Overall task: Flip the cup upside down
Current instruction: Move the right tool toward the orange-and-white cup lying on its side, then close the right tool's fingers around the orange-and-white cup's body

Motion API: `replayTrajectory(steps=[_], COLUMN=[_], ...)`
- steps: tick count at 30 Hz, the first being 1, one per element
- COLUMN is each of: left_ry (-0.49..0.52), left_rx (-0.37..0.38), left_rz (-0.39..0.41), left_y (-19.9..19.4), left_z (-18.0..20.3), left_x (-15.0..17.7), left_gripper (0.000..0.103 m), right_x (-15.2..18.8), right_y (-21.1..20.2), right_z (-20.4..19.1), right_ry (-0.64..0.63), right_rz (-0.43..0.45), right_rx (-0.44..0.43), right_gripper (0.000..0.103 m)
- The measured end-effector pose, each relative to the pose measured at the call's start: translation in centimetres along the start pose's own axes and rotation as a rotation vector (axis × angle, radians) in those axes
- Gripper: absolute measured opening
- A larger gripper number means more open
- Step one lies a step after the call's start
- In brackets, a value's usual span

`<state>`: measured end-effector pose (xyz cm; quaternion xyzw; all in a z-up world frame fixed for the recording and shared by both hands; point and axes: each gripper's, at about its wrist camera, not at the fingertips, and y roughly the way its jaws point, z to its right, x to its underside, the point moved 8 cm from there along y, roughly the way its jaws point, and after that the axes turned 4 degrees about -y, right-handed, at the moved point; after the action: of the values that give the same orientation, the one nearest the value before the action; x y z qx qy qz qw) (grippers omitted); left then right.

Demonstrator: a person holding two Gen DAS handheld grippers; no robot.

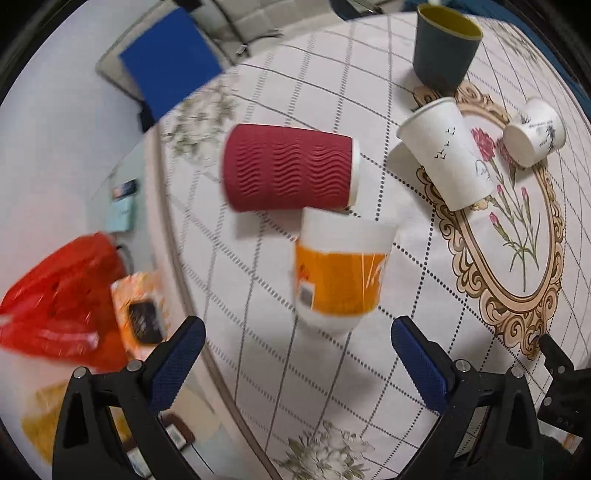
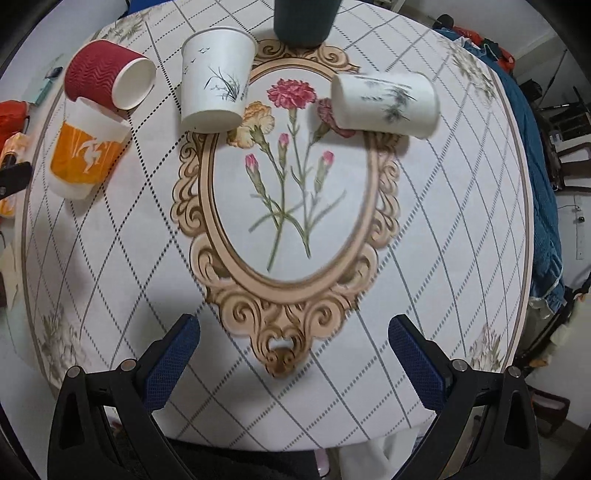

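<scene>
An orange-and-white cup [image 1: 341, 275] stands upright just ahead of my open, empty left gripper [image 1: 297, 341]; it also shows at the left of the right wrist view [image 2: 86, 151]. A red ribbed cup [image 1: 290, 173] [image 2: 107, 75] lies on its side right behind it, touching it. A white paper cup [image 1: 448, 153] [image 2: 216, 79] stands upside down. A second white cup [image 1: 535, 131] [image 2: 386, 103] lies on its side. A dark teal cup [image 1: 443, 48] [image 2: 303, 20] stands upright at the back. My right gripper [image 2: 293, 343] is open and empty over the near table edge.
The round table [image 2: 424, 221] has a white checked cloth with an oval flower print [image 2: 291, 184]. A red plastic bag [image 1: 59, 295] and snack packets [image 1: 142, 314] lie beyond the table's left edge. A blue cloth-covered chair [image 2: 535, 177] stands to the right.
</scene>
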<state>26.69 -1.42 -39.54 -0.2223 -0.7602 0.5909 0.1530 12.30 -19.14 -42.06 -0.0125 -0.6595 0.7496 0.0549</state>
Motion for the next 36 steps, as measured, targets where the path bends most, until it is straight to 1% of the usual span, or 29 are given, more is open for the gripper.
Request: replayTrajectory(steps=[3, 7, 14, 18, 19, 22, 23, 25, 32, 36], left_ry=[0.043, 0.073, 0.108, 0.104, 0.098, 0.09, 0.085, 0.077, 0.042, 0.009], left_rx=[0.018, 0.049, 0.08, 0.1, 0.107, 0.12, 0.123, 0.128, 0.126, 0.136], left_rz=[-0.023, -0.052, -0.079, -0.082, -0.077, -0.075, -0.076, -0.085, -0.065, -0.07], left_y=[1.8, 3.5, 5.5, 6.2, 6.3, 6.7, 6.8, 7.3, 7.4, 7.3], left_z=[0.5, 1.3, 2.8, 3.2, 3.3, 3.4, 3.4, 3.6, 3.7, 3.5], left_x=[-1.1, -1.8, -2.1, -2.5, -2.6, -3.1, -3.2, -3.3, -3.3, -1.8], left_gripper=[0.103, 0.103, 0.103, 0.103, 0.101, 0.09, 0.082, 0.072, 0.07, 0.07], right_x=[-1.5, -2.8, -3.6, -3.9, -4.0, -4.1, -4.3, -4.4, -4.5, -4.3], right_y=[0.7, 1.2, 1.6, 1.5, 1.6, 1.8, 1.8, 1.8, 1.6, 1.5], right_z=[-0.4, -0.6, -1.1, -1.5, -1.5, -1.5, -1.5, -1.4, -1.7, -1.6], right_ry=[-0.001, 0.007, 0.01, 0.008, 0.009, 0.011, 0.01, 0.009, 0.011, 0.012], right_rz=[-0.015, -0.031, -0.053, -0.06, -0.059, -0.059, -0.06, -0.061, -0.061, -0.059], right_rx=[0.012, 0.023, 0.034, 0.037, 0.037, 0.038, 0.039, 0.042, 0.043, 0.038], right_gripper=[0.103, 0.103, 0.103, 0.103, 0.103, 0.103, 0.103, 0.103, 0.103, 0.103])
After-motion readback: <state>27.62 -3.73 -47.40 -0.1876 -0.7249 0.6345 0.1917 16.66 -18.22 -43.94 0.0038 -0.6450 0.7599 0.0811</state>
